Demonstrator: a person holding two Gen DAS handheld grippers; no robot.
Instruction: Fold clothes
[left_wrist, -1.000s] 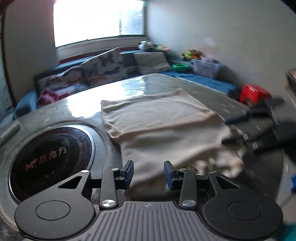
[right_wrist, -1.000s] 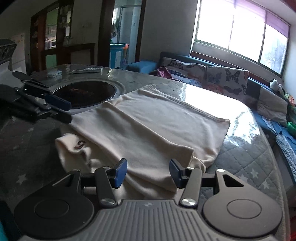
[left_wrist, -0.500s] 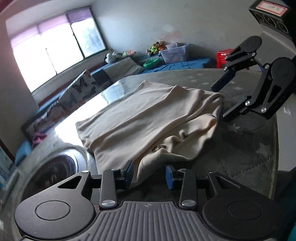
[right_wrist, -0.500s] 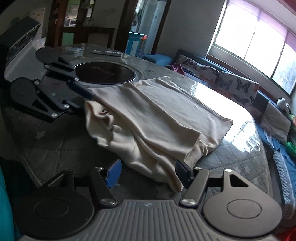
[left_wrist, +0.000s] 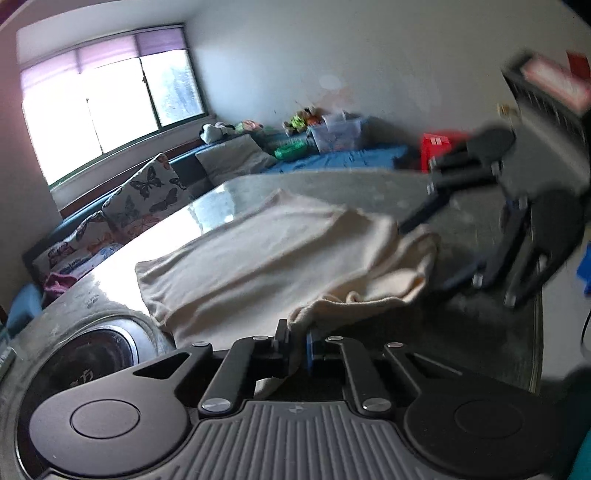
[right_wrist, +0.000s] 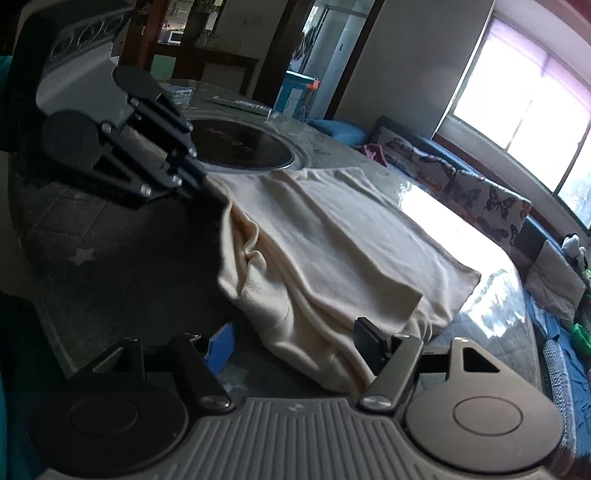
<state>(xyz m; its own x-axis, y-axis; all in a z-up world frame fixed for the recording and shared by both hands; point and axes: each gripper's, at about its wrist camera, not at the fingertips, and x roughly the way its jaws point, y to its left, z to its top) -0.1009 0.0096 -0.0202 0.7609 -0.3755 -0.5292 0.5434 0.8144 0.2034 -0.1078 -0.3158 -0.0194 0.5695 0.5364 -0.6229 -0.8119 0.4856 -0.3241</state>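
A cream garment (left_wrist: 266, 251) lies partly folded on the round grey table (left_wrist: 491, 332). My left gripper (left_wrist: 295, 341) is shut on the garment's near edge, and a fold of cloth rises out from between its pads. In the right wrist view the left gripper (right_wrist: 201, 182) pinches the far left corner of the garment (right_wrist: 332, 240). My right gripper (right_wrist: 295, 345) stands open and wide, and the near right corner of the cloth lies between its fingers without being pressed. The left wrist view shows the right gripper (left_wrist: 428, 254), blurred, at the garment's right end.
A round black hob (left_wrist: 92, 362) is set into the table beside the cloth, also visible as the hob (right_wrist: 240, 144). A sofa with butterfly cushions (left_wrist: 147, 199) runs behind the table. A red stool (left_wrist: 437, 147) stands at the back and a grey appliance (right_wrist: 77, 74) at the table's left.
My left gripper has closed on the garment's near edge. The right gripper's jaws have spread wider around the other corner. Both views have rolled and shifted slightly.
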